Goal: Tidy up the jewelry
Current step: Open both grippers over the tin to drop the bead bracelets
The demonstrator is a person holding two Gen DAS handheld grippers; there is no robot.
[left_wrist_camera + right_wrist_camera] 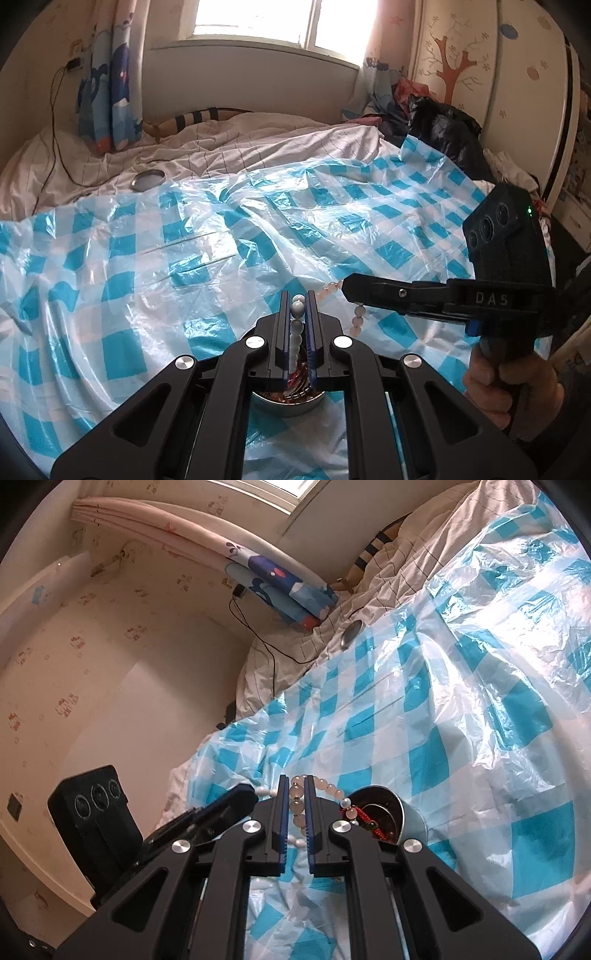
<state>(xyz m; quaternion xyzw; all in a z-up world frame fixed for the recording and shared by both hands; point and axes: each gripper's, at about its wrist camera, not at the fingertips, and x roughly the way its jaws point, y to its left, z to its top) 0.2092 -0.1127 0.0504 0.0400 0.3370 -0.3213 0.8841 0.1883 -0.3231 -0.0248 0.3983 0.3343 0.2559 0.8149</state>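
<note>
My left gripper [297,295] is shut on a strand of white beads [296,308], which hangs down toward a round metal tin [314,402] holding red cord and other jewelry. From the right, my right gripper [347,290] is shut on a strand of pale pink beads [357,319] that runs toward the white one. In the right wrist view the right gripper [297,779] pinches the pink beads [296,806]. The left gripper [251,792] sits close on its left with white beads [263,791]. The tin [413,819] lies just to the right. Whether the two strands are joined I cannot tell.
A blue-and-white checked plastic sheet [221,240] covers the bed. The tin's lid [147,180] lies on the white bedding at the far left, near a black cable [55,147]. A hand [491,380] grips the right tool. Dark clothes [443,125] are piled at the far right.
</note>
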